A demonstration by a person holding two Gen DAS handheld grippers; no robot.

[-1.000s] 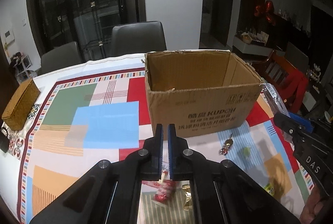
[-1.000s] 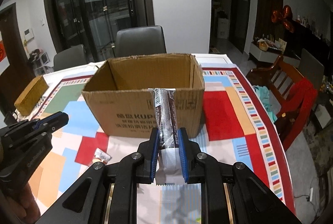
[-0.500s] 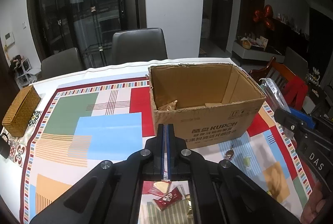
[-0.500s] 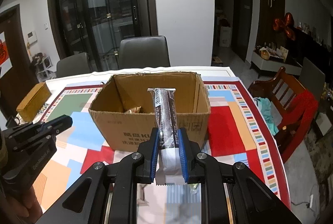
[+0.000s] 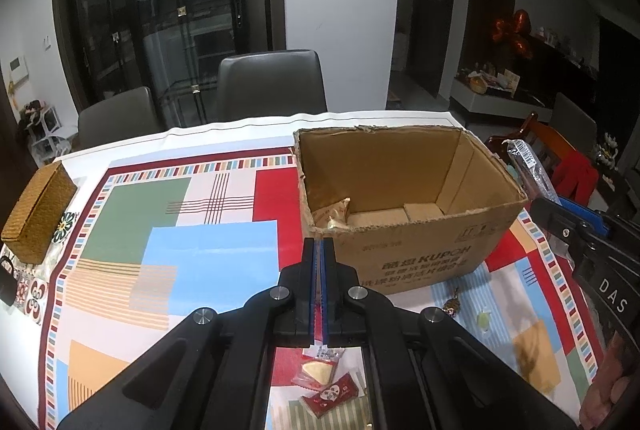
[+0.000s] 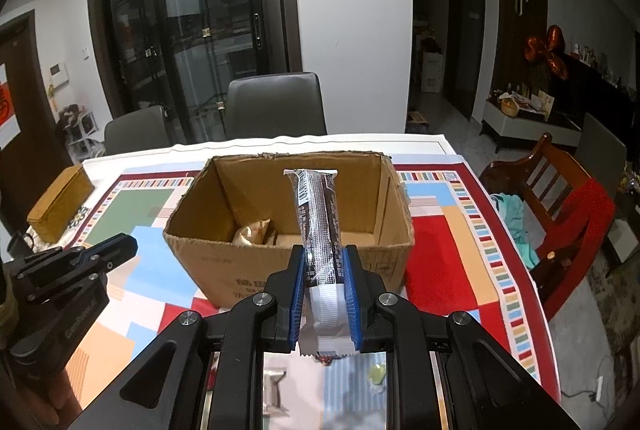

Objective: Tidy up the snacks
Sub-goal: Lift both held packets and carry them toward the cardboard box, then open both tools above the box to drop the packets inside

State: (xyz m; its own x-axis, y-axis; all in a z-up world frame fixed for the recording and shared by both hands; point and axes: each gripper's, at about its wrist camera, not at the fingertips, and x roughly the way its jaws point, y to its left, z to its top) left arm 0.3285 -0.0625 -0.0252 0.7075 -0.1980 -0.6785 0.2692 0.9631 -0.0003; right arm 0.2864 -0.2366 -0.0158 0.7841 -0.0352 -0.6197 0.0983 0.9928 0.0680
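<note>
a: what has changed?
b: both tongs have risen; the box (image 6: 288, 226) interior now shows. right tongs (image 6: 323, 270) clench the bar (image 6: 318, 226), poised over the box.
a: left tongs (image 5: 319, 262)?
b: clamped on a thin wrapper (image 5: 319, 322). both are ready to drop in.

Both grippers are matte black, angular linkages with round silver screws at the joints. The left gripper (image 5: 319, 262) and right gripper (image 6: 323, 280) carry blue-edged fingers (image 6: 296, 284). White lettering marks their sides.
</note>
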